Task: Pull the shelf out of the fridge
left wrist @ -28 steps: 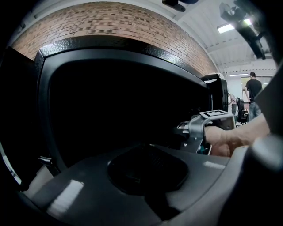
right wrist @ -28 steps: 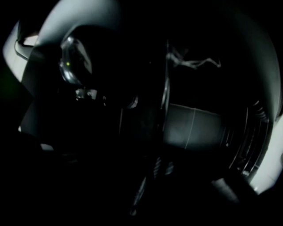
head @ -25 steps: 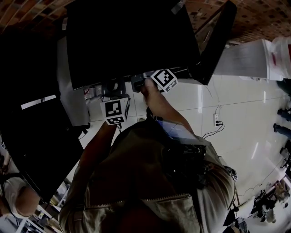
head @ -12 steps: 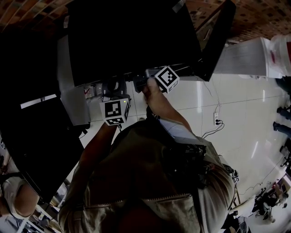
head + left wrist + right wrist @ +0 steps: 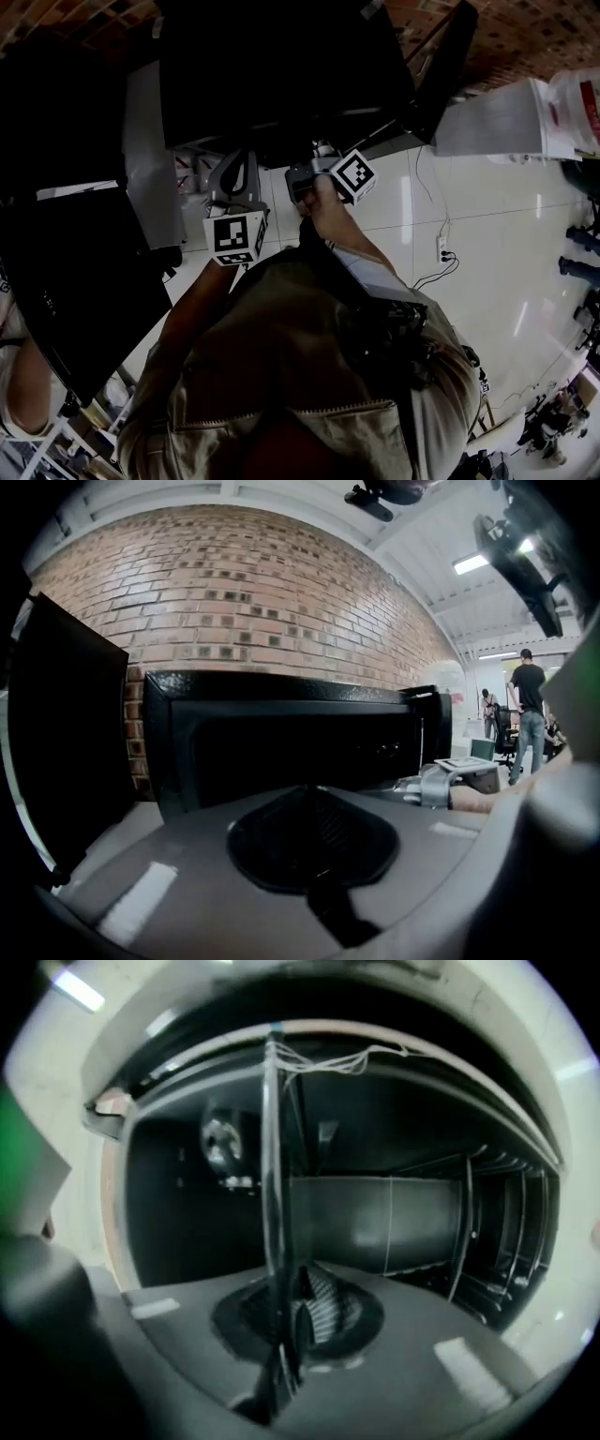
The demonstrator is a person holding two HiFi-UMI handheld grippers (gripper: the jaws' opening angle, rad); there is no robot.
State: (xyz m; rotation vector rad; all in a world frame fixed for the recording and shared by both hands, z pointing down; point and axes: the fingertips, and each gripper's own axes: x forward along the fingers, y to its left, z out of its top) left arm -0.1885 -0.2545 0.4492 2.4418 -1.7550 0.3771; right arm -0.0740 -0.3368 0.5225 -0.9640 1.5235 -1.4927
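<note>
Brick wall (image 5: 244,592): behind the fridge.
Fridge (image 5: 281,733): black, its door (image 5: 448,70) swung open, dark inside.
Shelf (image 5: 272,1166): thin, seen edge-on in the right gripper view; its near edge sits between that gripper's jaws and the rest runs back into the fridge.
Right gripper (image 5: 291,1321): at the fridge opening, jaws clamped on the shelf's edge.
Left gripper (image 5: 312,803): just beside the right one, pointing at the fridge front, jaws pressed together with nothing between them.
</note>
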